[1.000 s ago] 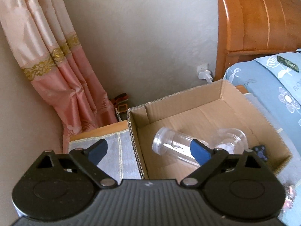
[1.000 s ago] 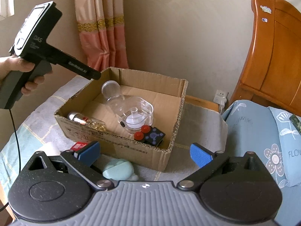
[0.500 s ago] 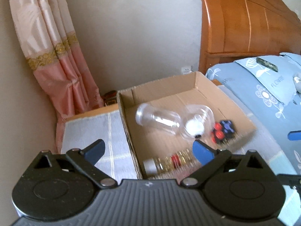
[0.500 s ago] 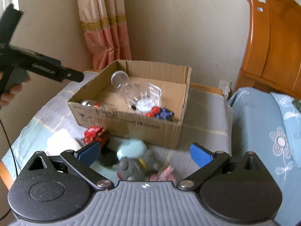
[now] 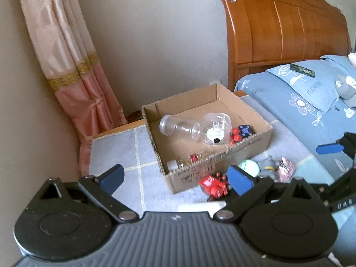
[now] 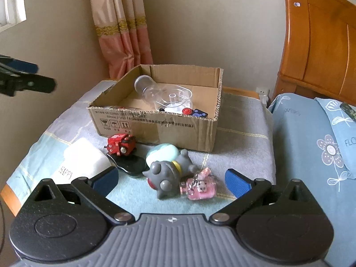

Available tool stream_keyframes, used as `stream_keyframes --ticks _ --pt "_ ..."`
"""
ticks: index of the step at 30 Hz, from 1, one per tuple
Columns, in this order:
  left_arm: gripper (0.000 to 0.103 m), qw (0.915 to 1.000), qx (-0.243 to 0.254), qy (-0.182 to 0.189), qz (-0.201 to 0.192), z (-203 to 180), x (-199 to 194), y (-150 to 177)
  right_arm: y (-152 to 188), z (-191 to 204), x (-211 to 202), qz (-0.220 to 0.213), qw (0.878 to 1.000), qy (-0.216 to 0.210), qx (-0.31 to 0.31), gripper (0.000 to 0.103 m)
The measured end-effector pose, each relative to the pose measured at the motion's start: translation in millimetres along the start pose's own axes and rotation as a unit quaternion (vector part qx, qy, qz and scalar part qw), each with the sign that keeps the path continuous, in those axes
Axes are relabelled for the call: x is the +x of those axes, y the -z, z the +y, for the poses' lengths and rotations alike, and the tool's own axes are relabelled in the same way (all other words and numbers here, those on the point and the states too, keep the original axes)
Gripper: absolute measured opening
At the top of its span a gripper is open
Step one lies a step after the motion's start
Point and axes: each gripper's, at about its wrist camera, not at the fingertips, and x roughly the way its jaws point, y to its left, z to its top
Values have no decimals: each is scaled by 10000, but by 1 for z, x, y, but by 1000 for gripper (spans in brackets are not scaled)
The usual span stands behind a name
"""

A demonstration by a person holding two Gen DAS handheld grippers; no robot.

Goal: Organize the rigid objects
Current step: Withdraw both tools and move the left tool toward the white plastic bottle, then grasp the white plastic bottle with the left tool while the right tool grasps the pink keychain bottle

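An open cardboard box (image 5: 222, 169) stands on the grey checked cloth. It holds a clear cup (image 5: 178, 128) on its side, a clear lidded container (image 5: 214, 131), a red and dark blue block (image 5: 241, 132) and a small white-capped bottle (image 5: 184, 162). In front of the box (image 6: 169, 129) lie a red toy (image 6: 121, 144), a black flat piece (image 6: 131, 164), a mint round case (image 6: 162, 153), a grey toy figure (image 6: 169, 171) and a pink mini bottle (image 6: 200, 188). My left gripper (image 5: 175, 178) is open and holds nothing, back from the box. My right gripper (image 6: 171, 180) hangs open above the grey figure.
A white card (image 6: 82, 158) lies at the front left, near the table's wooden edge (image 6: 9, 198). A bed with blue floral bedding (image 6: 311, 144) and a wooden headboard (image 5: 289, 26) borders the right. A pink curtain (image 5: 73, 71) hangs at the back left.
My left gripper has drawn back from over the box, so the whole box and the toys before it now show. My right gripper has also pulled back and sunk slightly.
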Motion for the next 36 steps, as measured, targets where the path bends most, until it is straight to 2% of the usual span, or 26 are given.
stream_keyframes --ticks 6,9,17,19,22,25,29,33,36 --pt "100 9998 -58 98 131 -11 -4 35 20 -4 2 118 9998 156 -30 103" --pt "100 9987 -269 242 359 -17 11 58 34 -9 8 248 9994 217 50 103" --pt "100 9963 -594 209 591 -31 56 110 62 -20 34 625 9963 428 395 103" --pt "100 9961 -611 156 618 -35 64 119 65 -22 42 731 9952 467 455 103" --pt "100 9968 -493 -177 609 -42 74 130 68 -25 51 888 9936 501 478 103" --pt "100 9967 -508 -258 576 -42 81 136 69 -21 55 911 9937 622 218 103" --pt "101 9945 -799 -120 662 -39 90 141 72 -17 55 817 9959 388 -89 103" --pt "103 9922 -1117 37 550 -32 94 145 79 -18 51 518 9980 285 -206 103" --pt "103 9927 -1089 37 511 -34 97 142 83 -22 49 347 9988 236 -259 103"
